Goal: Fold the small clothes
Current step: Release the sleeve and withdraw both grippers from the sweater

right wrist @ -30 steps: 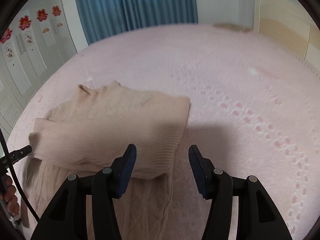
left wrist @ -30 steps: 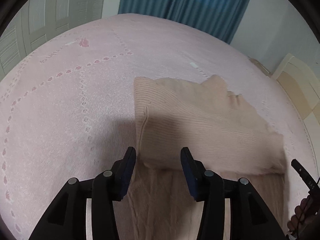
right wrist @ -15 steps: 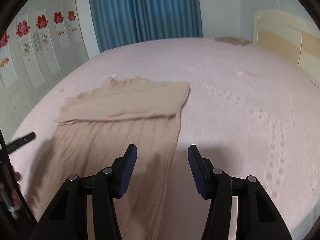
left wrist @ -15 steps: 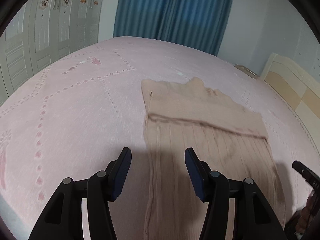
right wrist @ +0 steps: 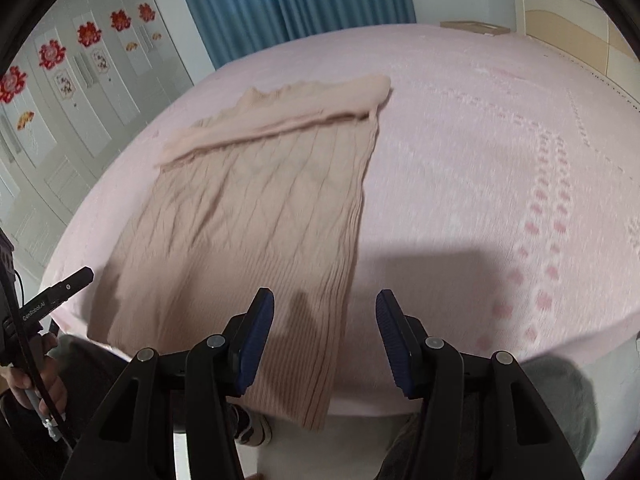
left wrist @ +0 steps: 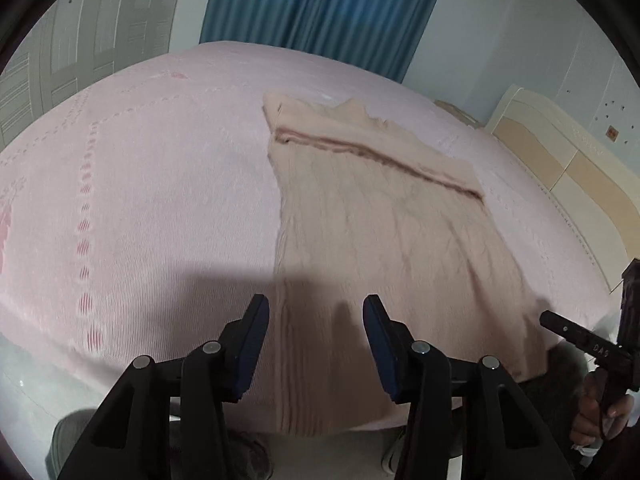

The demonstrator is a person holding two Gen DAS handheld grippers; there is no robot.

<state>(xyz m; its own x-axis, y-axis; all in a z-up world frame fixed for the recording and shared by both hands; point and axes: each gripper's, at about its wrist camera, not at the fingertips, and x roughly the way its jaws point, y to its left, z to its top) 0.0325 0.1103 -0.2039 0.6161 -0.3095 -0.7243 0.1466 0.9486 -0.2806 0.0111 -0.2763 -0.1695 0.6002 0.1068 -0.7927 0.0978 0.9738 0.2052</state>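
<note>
A beige cable-knit sweater [left wrist: 380, 220] lies flat on the pink bed [left wrist: 140, 180], its top part folded down into a band across the far end. Its hem hangs over the bed's near edge. My left gripper [left wrist: 316, 320] hovers above the hem's left corner. Its jaws are closing, and the cloth lies below them, not pinched. In the right wrist view the sweater [right wrist: 248, 220] stretches away to the left. My right gripper [right wrist: 325, 316] stands open over the hem's right edge, holding nothing. Each gripper shows at the edge of the other's view: the right [left wrist: 580, 336], the left [right wrist: 60, 288].
Blue curtains [left wrist: 320, 8] hang behind the bed. White wardrobe doors [right wrist: 72, 92] with red flower stickers line one side, and a cream headboard [left wrist: 560, 168] the other. The floor and the person's legs and shoes [right wrist: 252, 428] show below the near bed edge.
Both grippers have drawn back from the folded band toward the bed's near edge. The folded top stays lying on the sweater, and the hem and floor have come into view.
</note>
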